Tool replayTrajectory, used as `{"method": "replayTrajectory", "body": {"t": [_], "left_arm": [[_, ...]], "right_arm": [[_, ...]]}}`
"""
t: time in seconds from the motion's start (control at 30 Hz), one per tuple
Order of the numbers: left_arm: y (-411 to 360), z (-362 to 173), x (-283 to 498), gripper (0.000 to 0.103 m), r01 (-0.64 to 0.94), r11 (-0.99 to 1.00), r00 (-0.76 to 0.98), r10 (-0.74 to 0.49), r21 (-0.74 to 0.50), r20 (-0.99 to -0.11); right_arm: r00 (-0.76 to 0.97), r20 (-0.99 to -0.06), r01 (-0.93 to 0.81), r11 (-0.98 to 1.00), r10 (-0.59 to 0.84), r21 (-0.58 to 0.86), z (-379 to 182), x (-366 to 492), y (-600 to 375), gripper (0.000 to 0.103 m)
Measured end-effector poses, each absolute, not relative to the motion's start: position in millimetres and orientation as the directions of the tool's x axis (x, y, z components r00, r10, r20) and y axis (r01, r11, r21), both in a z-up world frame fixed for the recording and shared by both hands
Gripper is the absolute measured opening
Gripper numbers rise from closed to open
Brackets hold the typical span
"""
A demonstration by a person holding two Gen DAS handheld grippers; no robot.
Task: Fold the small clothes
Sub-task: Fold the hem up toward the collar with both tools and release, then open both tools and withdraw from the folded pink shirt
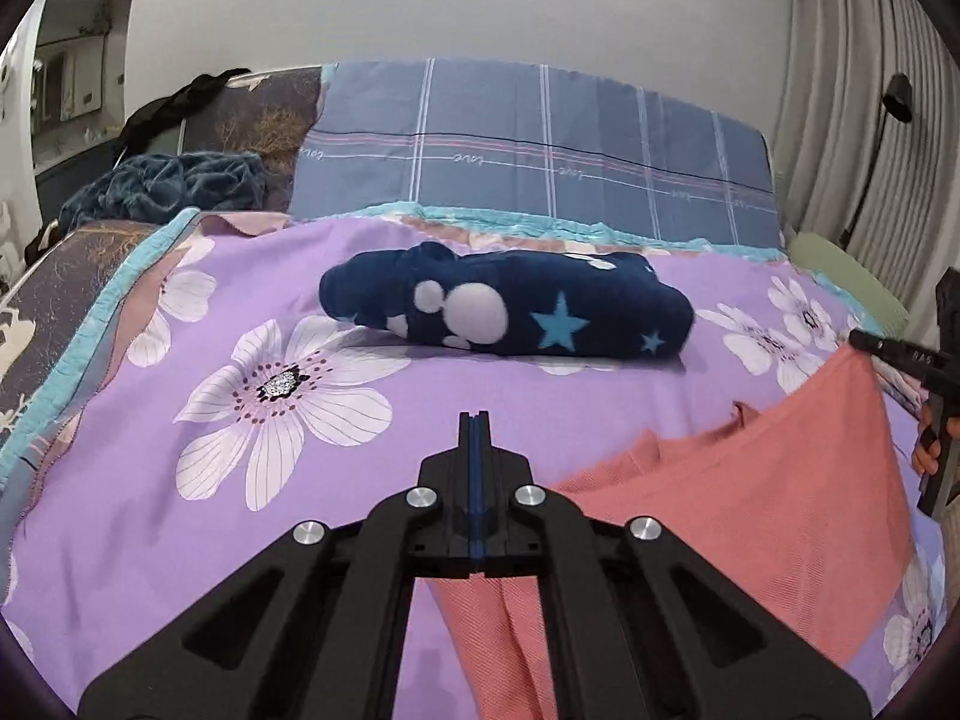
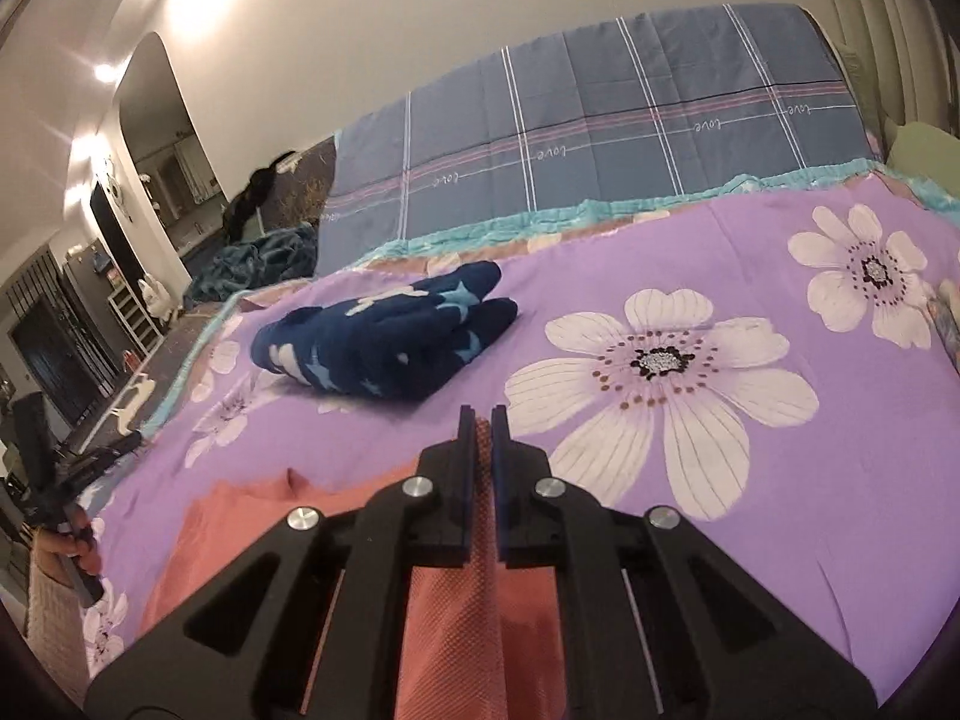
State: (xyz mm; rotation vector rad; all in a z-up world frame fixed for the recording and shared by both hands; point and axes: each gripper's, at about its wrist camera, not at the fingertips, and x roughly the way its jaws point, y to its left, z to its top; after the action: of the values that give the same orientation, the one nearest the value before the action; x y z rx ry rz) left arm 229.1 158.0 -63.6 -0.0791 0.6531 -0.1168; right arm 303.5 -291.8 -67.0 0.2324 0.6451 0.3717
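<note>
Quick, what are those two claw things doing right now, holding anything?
Left gripper: closed, pinching the pink cloth.
Right gripper: closed on the same pink cloth, which shows between its fingers.

L black two-finger gripper [image 1: 474, 420]: jaws fully closed, pinching salmon-pink knit cloth [image 1: 750, 510]. R black two-finger gripper [image 2: 482, 420]: jaws clamped on same cloth, thin gap w/ fabric between.

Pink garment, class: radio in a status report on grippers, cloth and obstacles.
Left gripper shut on pink garment; right gripper pinching it too. Garment stretched between them above floral bedspread. Folded navy star garment lies ahead, apart, not blocking.
</note>
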Motion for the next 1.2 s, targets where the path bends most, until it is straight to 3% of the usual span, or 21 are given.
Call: {"method": "replayTrajectory", "body": {"t": [0.03, 0.1, 0.13, 0.17, 0.3, 0.33, 0.37, 0.4, 0.7, 0.8, 0.9, 0.97, 1.0, 1.03, 1.1, 1.2], "left_arm": [[161, -74, 238, 0.0, 0.083, 0.986, 0.759, -0.158, -0.146, -0.632], [159, -99, 254, 0.015, 0.114, 0.971, 0.675, -0.232, -0.211, -0.7], [155, -109, 257, 0.034, 0.126, 0.968, 0.649, -0.246, -0.218, -0.72], [150, -119, 259, 0.044, 0.136, 0.968, 0.629, -0.247, -0.209, -0.737], [129, -147, 272, 0.046, 0.175, 0.972, 0.573, -0.231, -0.158, -0.786], [127, -150, 276, 0.041, 0.168, 0.975, 0.572, -0.216, -0.145, -0.792], [128, -151, 279, 0.017, 0.167, 0.975, 0.577, -0.218, -0.148, -0.787], [128, -149, 279, 0.004, 0.167, 0.973, 0.585, -0.225, -0.156, -0.779], [133, -63, 219, 0.005, 0.156, 0.985, 0.8, -0.171, -0.077, -0.575], [137, -78, 240, 0.008, 0.114, 0.993, 0.776, -0.114, -0.04, -0.62], [135, -115, 267, 0.016, 0.062, 0.995, 0.722, 0.01, 0.079, -0.692], [138, -136, 271, 0.016, 0.065, 0.996, 0.674, 0.006, 0.068, -0.739], [139, -140, 268, 0.016, 0.069, 0.996, 0.665, -0.005, 0.054, -0.747], [140, -141, 262, 0.021, 0.074, 0.996, 0.663, -0.017, 0.044, -0.749], [139, -134, 246, 0.035, 0.087, 0.996, 0.668, -0.031, 0.036, -0.743], [129, -116, 220, 0.037, 0.113, 0.993, 0.689, -0.057, 0.029, -0.723]], "right_arm": [[0.723, -0.564, -0.259, 0.913, 0.4, 0.316, -73, 310, -288, 0.005], [0.695, -0.615, -0.225, 0.925, 0.373, 0.307, -90, 322, -284, 0.005], [0.684, -0.628, -0.215, 0.925, 0.372, 0.314, -96, 324, -284, 0.005], [0.674, -0.636, -0.207, 0.923, 0.374, 0.324, -103, 324, -285, 0.005], [0.651, -0.662, -0.18, 0.923, 0.371, 0.34, -122, 322, -291, 0.005], [0.651, -0.663, -0.177, 0.923, 0.37, 0.341, -123, 321, -292, 0.005], [0.651, -0.662, -0.177, 0.923, 0.37, 0.341, -123, 321, -293, 0.005], [0.653, -0.66, -0.179, 0.923, 0.37, 0.341, -122, 320, -294, 0.005], [0.739, -0.526, -0.248, 0.896, 0.421, 0.369, -74, 296, -299, 0.005], [0.726, -0.604, -0.209, 0.942, 0.329, 0.262, -86, 318, -281, 0.009], [0.682, -0.702, -0.167, 0.978, 0.206, 0.125, -116, 336, -267, 0.012], [0.653, -0.732, -0.177, 0.979, 0.192, 0.099, -130, 335, -268, 0.012], [0.656, -0.729, -0.181, 0.978, 0.196, 0.1, -132, 331, -272, 0.015], [0.68, -0.708, -0.171, 0.98, 0.19, 0.099, -129, 323, -280, 0.022], [0.729, -0.657, -0.157, 0.981, 0.191, 0.111, -119, 307, -296, 0.025], [0.789, -0.585, -0.125, 0.981, 0.188, 0.146, -104, 284, -319, 0.029]]}}
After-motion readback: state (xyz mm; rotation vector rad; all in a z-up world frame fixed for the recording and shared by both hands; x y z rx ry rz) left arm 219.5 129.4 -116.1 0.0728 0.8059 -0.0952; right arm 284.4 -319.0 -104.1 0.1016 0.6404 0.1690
